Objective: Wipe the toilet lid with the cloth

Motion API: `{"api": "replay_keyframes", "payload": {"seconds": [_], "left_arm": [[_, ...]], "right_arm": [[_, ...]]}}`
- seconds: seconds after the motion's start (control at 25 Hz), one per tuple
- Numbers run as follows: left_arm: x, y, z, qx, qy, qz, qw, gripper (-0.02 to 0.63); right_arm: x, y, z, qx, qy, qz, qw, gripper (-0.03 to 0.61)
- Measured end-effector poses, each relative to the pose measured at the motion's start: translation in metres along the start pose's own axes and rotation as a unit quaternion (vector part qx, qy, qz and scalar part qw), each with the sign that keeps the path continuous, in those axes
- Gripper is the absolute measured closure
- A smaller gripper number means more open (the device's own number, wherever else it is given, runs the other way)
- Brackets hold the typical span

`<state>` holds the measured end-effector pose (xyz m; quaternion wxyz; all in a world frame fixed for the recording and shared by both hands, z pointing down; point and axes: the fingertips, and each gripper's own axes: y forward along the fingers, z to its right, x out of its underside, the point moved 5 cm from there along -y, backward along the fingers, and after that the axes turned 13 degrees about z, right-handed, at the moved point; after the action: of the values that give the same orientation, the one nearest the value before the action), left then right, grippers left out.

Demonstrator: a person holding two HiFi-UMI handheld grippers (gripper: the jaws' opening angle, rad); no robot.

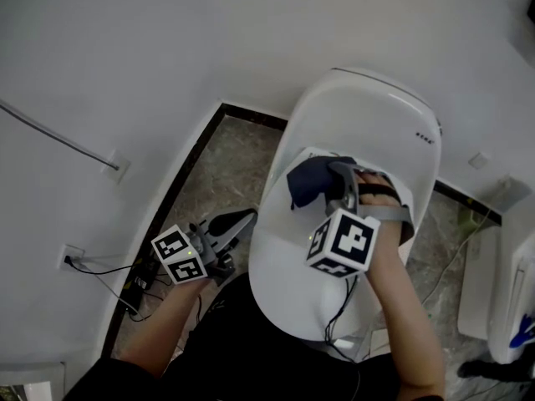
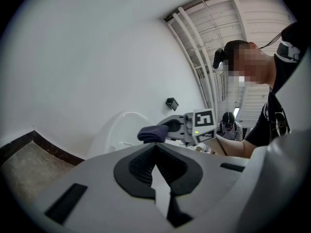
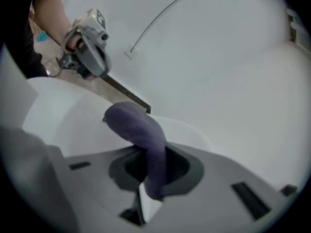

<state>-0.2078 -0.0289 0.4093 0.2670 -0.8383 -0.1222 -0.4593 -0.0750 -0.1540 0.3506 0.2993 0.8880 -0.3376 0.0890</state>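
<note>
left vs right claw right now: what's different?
Load: the right claw is shut on the dark blue cloth; the left claw is shut on nothing.
Place: the right claw is over the white toilet lid; the left claw hangs beside the toilet, over the brown marbled floor.
Shared: both are grey and closed.

We hold the cloth [image 3: 138,127] clamped in our right claw [image 3: 146,198] at lower centre; it arches up-left over the white lid [image 3: 68,125]. Our left claw [image 3: 90,52] sits upper left.
</note>
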Motion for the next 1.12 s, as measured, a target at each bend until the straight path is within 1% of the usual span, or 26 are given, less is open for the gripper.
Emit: {"api": "replay_keyframes", "payload": {"seconds": [0.12,0.28,0.4,0.52,0.68,1.12], "left_arm": [[-0.002,-0.004,-0.001,-0.005,0.001,0.001,1.0,0.601],[-0.003,-0.008,-0.004,-0.01,0.002,0.0,0.9999,0.601],[-0.006,-0.011,-0.007,-0.014,0.004,0.0,0.9999,0.601],[-0.009,-0.01,-0.007,-0.016,0.007,0.0,0.9999,0.601],[-0.011,-0.01,-0.006,-0.014,0.009,-0.001,0.9999,0.601],[-0.006,-0.007,-0.003,-0.011,0.006,-0.003,0.9999,0.601]], "right_arm": [[0.005,0.035,0.019,-0.001,-0.007,-0.011,1.0,0.512],[0.012,0.071,0.032,-0.009,-0.003,-0.028,1.0,0.512],[0.016,0.093,0.032,-0.025,0.004,-0.036,0.999,0.512],[0.024,0.108,0.024,-0.051,0.004,-0.046,0.998,0.512],[0.03,0.116,0.013,-0.069,-0.006,-0.061,0.996,0.512],[0.027,0.108,-0.01,-0.101,-0.028,-0.07,0.992,0.512]]}}
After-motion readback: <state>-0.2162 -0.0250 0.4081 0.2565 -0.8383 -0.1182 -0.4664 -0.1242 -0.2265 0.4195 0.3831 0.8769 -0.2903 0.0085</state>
